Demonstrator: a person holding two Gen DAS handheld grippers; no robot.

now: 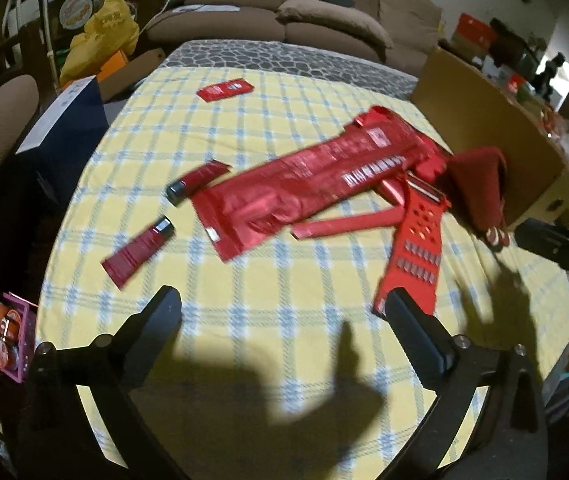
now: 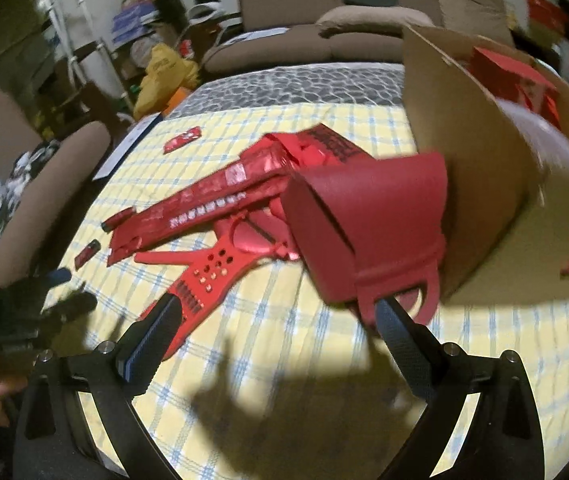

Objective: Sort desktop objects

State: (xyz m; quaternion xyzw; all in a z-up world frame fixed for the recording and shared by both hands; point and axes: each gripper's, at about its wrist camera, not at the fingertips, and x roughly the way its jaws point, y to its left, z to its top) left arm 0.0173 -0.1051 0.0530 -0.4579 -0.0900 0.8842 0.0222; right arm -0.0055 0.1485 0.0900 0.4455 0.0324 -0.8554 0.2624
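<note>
Bare checked tablecloth [image 1: 268, 344] at six o'clock, cardboard box [image 1: 496, 152] walling the two o'clock edge — left gripper [image 1: 280, 304] angled down, spread, empty beside red grater [image 1: 412, 256]; right gripper [image 2: 280, 316] tilted down, spread, near dark red pouch [image 2: 368, 236].

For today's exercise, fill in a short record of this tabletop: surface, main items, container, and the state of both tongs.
surface: yellow checked tablecloth
largest item: long red foil packet
tool: red grater, beside the packet
tubes: two red tubes
small item: red sachet, far side
pouch: dark red pouch
container: cardboard box
left tongs: open, empty
right tongs: open, nothing gripped
</note>
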